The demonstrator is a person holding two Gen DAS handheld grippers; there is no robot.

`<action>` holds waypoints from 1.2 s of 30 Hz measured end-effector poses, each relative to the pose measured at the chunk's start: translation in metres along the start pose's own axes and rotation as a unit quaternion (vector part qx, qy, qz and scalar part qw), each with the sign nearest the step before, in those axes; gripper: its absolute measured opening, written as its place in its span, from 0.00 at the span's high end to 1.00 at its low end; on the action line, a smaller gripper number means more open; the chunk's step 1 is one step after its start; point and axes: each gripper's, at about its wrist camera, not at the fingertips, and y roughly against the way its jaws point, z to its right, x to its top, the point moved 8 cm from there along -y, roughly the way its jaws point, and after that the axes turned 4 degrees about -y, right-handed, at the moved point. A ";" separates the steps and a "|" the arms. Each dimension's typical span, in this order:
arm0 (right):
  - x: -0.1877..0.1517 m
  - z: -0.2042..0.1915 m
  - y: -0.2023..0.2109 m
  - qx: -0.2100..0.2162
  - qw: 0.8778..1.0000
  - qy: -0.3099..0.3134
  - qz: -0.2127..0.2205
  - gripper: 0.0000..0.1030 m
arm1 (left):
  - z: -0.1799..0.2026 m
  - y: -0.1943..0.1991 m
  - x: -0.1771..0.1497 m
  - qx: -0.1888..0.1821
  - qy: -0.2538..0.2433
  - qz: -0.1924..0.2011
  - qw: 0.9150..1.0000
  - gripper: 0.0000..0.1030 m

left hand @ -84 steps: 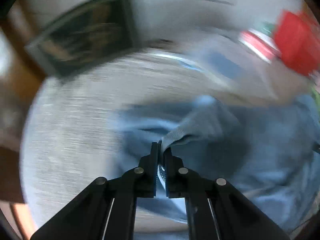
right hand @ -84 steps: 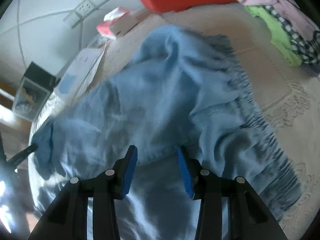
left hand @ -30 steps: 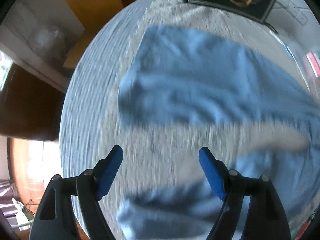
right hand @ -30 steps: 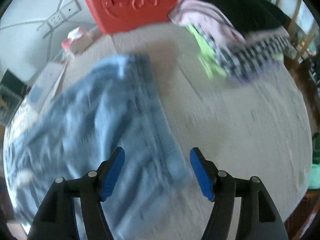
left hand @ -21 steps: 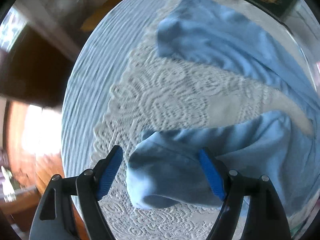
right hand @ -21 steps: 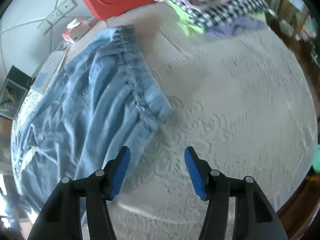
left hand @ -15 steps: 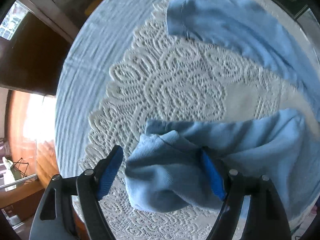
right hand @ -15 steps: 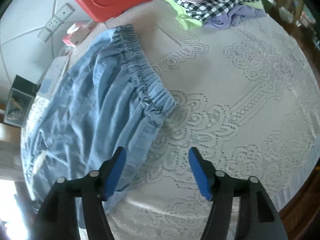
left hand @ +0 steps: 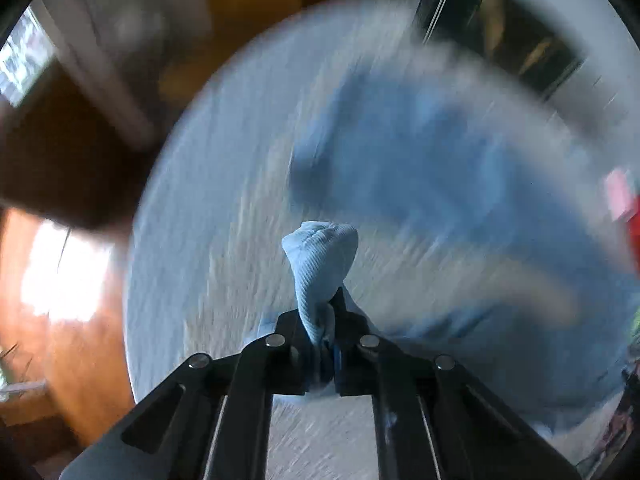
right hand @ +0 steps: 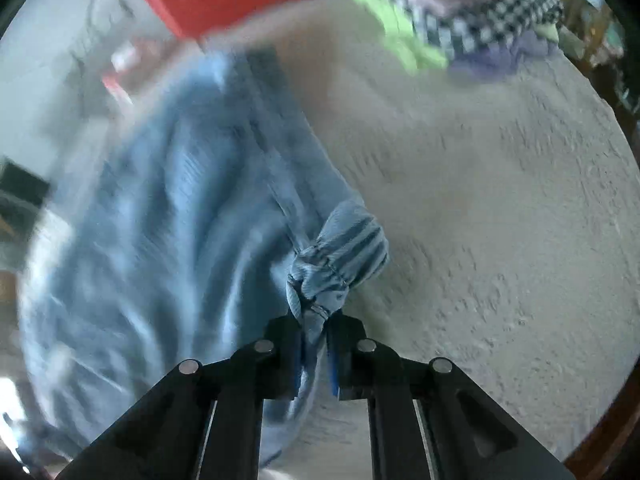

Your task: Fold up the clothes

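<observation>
On the lace-covered table [right hand: 500, 220], each claw, left [left hand: 320, 330] and right [right hand: 314, 334], pinches the blue trousers [right hand: 192, 208]; no writing legible.

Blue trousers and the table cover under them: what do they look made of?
Blue trousers: soft, light denim-like woven cloth, matte and faded; the gathered elastic waistband bunches at the right claw, and a ribbed knit cuff sticks out of the left claw. Table cover: off-white textured fabric, possibly lace; motion blur leaves it open.
</observation>
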 end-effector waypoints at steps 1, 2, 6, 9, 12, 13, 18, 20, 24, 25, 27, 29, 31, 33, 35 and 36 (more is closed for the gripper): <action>0.008 -0.001 0.019 0.020 0.999 -0.009 0.024 0.91 | 0.004 0.024 0.016 -0.009 -0.002 0.036 0.999 0.93; 0.017 -0.002 0.038 0.040 0.998 -0.018 0.048 0.91 | 0.009 0.049 0.029 -0.017 -0.008 0.071 0.997 0.93; 0.020 0.010 0.082 0.084 0.993 -0.032 0.083 0.91 | 0.007 0.101 0.046 -0.032 -0.026 0.152 0.988 0.93; 0.005 0.023 0.082 0.087 0.993 -0.033 0.070 0.91 | -0.010 0.082 0.008 -0.020 -0.016 0.137 0.990 0.93; -0.018 0.048 0.063 0.071 0.996 -0.044 0.040 0.91 | -0.033 0.023 -0.057 -0.023 0.005 0.076 0.997 0.92; -0.027 0.059 0.055 0.061 0.997 -0.048 0.027 0.91 | -0.039 0.004 -0.080 -0.017 0.014 0.048 0.999 0.92; -0.071 0.096 0.014 0.016 0.997 -0.060 -0.044 0.91 | -0.078 -0.039 -0.137 0.014 0.072 -0.021 0.997 0.59; -0.079 0.102 0.010 0.013 0.996 -0.067 -0.049 0.90 | -0.093 -0.048 -0.153 0.024 0.095 -0.038 0.995 0.35; -0.080 0.109 0.014 0.009 0.997 -0.068 -0.047 0.84 | -0.101 -0.021 -0.138 0.024 0.108 0.000 0.994 0.24; -0.078 0.109 0.016 0.011 0.997 -0.069 -0.044 0.82 | -0.101 -0.017 -0.133 0.020 0.114 0.002 0.993 0.24; -0.076 0.110 0.021 0.020 0.996 -0.073 -0.037 0.79 | -0.096 -0.019 -0.131 0.016 0.125 -0.004 0.992 0.24; -0.074 0.111 0.025 0.026 0.996 -0.077 -0.028 0.68 | -0.089 -0.029 -0.132 0.013 0.135 -0.015 0.991 0.25; -0.077 0.112 0.028 0.028 0.996 -0.082 -0.025 0.55 | -0.080 -0.038 -0.132 0.008 0.145 -0.023 0.989 0.25; -0.077 0.115 0.031 0.031 0.995 -0.088 -0.022 0.55 | -0.076 -0.041 -0.129 0.004 0.159 -0.029 0.987 0.25; -0.075 0.115 0.034 0.034 0.995 -0.091 -0.019 0.54 | -0.068 -0.045 -0.126 0.010 0.167 -0.036 0.985 0.25; -0.074 0.114 0.035 0.035 0.995 -0.091 -0.017 0.54 | -0.063 -0.048 -0.125 0.014 0.162 -0.039 0.986 0.25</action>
